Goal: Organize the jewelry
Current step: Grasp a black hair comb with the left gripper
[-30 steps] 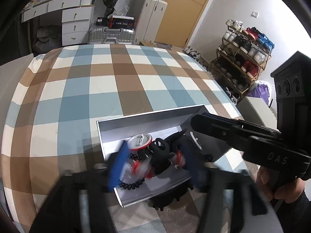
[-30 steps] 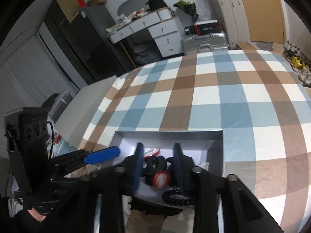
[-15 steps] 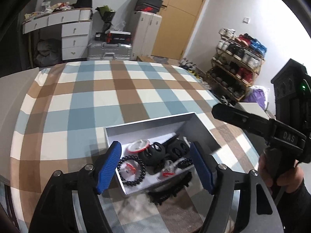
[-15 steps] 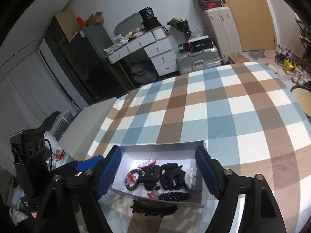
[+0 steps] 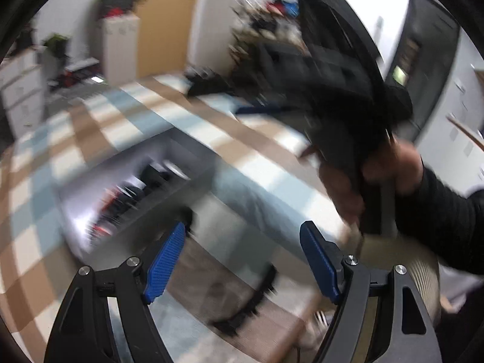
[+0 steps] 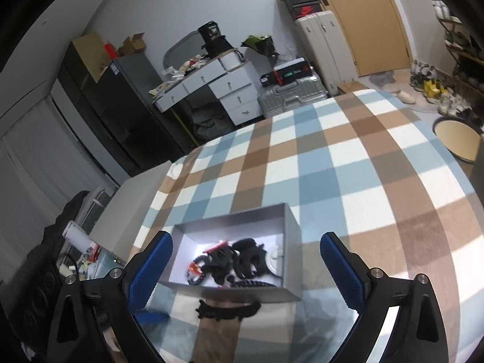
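grey cardboard, shallow and open-topped, makes the box [image 6: 292, 230] that sits on the blue, brown and white checked cloth [image 6: 348, 163]; inside it lie a black hair claw [image 6: 249, 257], a red and black beaded bracelet [image 6: 196, 269], a string of black beads [image 6: 252, 284] along the near wall, and a pale round piece [image 6: 276, 261] at the right end; a black toothed clip [image 6: 227, 310] rests on the cloth just outside the box's near wall; the right gripper [image 6: 245, 260] hangs above the box with its blue pads [image 6: 341, 269] spread wide, grasping nothing; the left gripper [image 5: 242, 260] is likewise released, blue pads [image 5: 165, 260] far apart and empty; its view is smeared by blur, the box [image 5: 169, 151] showing only as a grey streak to its left, the black clip [image 5: 248, 296] between its fingers, and a hand [image 5: 372, 181] gripping the other tool's handle at right.
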### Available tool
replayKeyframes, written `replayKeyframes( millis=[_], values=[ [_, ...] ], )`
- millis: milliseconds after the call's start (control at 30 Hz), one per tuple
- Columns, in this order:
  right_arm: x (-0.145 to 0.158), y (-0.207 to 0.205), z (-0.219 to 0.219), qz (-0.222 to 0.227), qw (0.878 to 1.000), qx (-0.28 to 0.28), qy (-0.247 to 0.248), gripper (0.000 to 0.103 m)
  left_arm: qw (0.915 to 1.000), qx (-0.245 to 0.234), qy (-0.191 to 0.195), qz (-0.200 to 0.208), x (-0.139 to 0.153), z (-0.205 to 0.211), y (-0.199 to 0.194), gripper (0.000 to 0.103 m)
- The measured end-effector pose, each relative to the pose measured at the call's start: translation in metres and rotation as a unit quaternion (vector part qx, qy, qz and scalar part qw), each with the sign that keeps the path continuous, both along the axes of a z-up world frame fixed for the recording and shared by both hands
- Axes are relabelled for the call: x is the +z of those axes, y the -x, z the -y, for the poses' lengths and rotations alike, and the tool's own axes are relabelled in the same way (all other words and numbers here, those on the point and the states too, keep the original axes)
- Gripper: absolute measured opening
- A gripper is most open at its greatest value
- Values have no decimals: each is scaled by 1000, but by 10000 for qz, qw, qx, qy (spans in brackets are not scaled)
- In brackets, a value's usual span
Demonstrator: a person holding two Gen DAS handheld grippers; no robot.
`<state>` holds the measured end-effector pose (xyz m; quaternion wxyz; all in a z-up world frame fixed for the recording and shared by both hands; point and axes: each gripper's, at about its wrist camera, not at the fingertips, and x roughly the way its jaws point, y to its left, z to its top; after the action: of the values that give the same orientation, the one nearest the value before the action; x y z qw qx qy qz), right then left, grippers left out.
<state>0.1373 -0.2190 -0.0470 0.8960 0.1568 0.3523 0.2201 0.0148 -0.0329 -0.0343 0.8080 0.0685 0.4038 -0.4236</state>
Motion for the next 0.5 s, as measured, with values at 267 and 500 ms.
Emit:
replayKeyframes(
  millis=[267,500],
  values=[
    [-3,6,4,-24,9999,-44,96,102,9965,-372,-563,-483,-35,15,-6,74],
    [-2,12,-4,52,9995,105,288,102,9935,-525,-825,-577,-50,23,-3,74]
  ],
)
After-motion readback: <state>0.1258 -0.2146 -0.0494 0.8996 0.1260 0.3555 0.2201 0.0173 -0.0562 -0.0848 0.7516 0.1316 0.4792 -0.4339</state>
